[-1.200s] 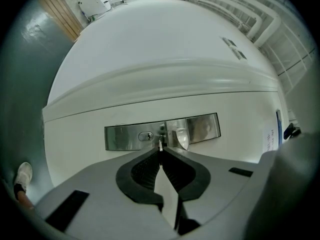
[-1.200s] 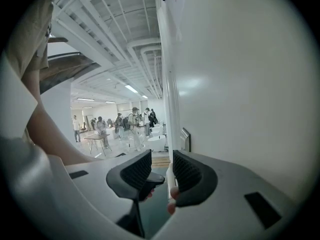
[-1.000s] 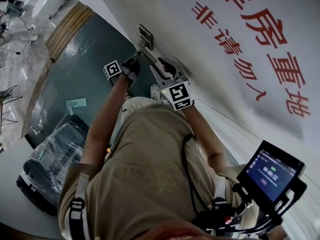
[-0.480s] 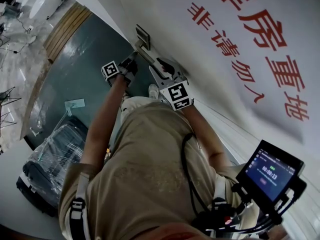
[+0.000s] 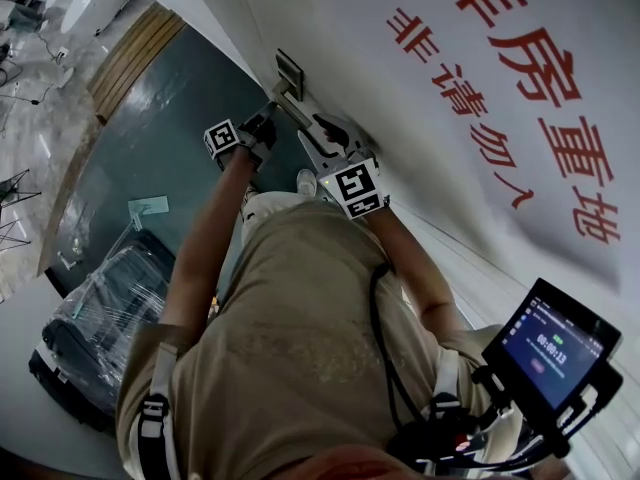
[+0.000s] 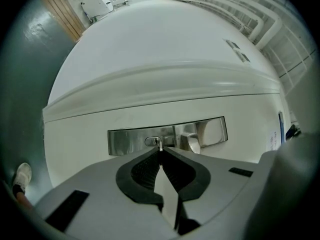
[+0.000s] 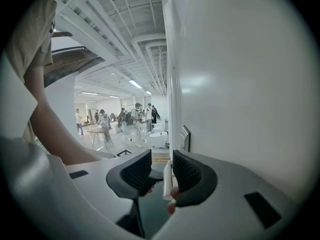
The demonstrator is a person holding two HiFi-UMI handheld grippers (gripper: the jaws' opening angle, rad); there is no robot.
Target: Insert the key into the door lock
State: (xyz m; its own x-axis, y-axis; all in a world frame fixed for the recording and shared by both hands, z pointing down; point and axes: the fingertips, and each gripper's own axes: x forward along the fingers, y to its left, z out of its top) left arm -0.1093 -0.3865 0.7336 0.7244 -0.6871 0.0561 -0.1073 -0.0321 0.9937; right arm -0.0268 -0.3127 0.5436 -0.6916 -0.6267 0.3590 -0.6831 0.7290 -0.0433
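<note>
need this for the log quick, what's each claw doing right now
left claw: closed on the key, its tip at the keyhole.
right claw: open, holding nothing.

On the white door (image 5: 320,28), at your 2 o'clock, you read red characters 房重地 (image 5: 585,153), and below them 非请勿入 (image 5: 490,133). The screen (image 5: 553,353) at 4 o'clock shows 00:00:13.

"What lay on the floor (image 5: 170,138)?"
"A dark case (image 5: 95,318) wrapped in clear film, with a sheet of paper (image 5: 148,206) near it."
"Any writing?"
"Large red characters (image 5: 510,98) on white. A lit tablet (image 5: 555,353) showed at the lower right."
"Anyone else about?"
"People (image 7: 135,115) stood far off in a bright hall."
</note>
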